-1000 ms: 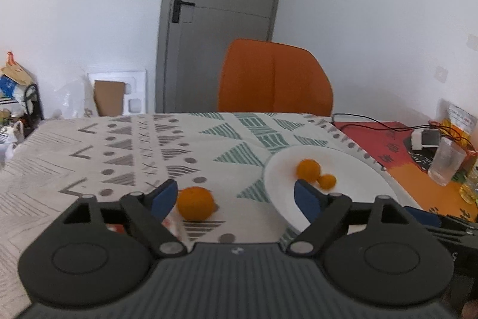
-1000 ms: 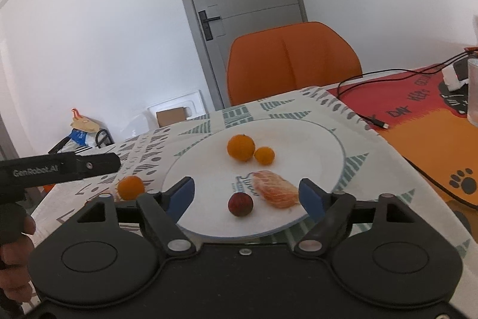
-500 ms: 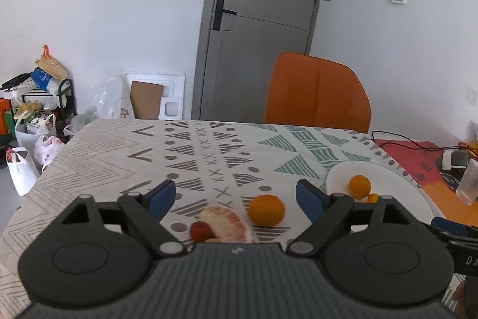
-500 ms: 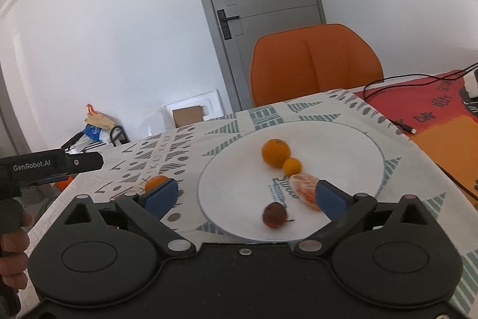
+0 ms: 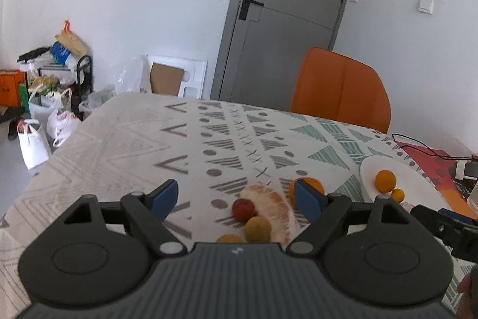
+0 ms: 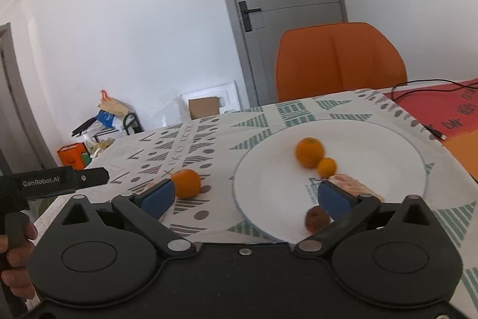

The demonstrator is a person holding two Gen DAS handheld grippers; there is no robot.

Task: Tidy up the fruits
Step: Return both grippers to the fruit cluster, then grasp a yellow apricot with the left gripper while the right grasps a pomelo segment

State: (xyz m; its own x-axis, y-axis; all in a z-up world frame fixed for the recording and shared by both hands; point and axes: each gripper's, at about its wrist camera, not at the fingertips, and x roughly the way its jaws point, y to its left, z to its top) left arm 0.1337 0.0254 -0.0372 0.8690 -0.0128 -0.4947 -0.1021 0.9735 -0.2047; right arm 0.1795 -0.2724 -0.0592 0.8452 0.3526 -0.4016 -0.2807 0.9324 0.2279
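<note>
Blue-padded, my left claw is closing but grips nothing; a small red round fruit, a peeled orange segment and a yellow-green fruit lie between its fingers on the patterned worktop. From the right wrist, my right claw is opening, empty, over the white round plate; a dark red fruit sits beside its right finger.

My left gripper's body hides the near side of a small orange-yellow fruit just beside the yellow-green round fruit; can't tell what it is. My blue left-gripper pad covers part of the loose orange beside that cluster. In the right wrist view my pad cuts off the peeled citrus segment on the white round plate. The plate's near rim is under my gripper body. Dark red fruit there is blurred.
</note>
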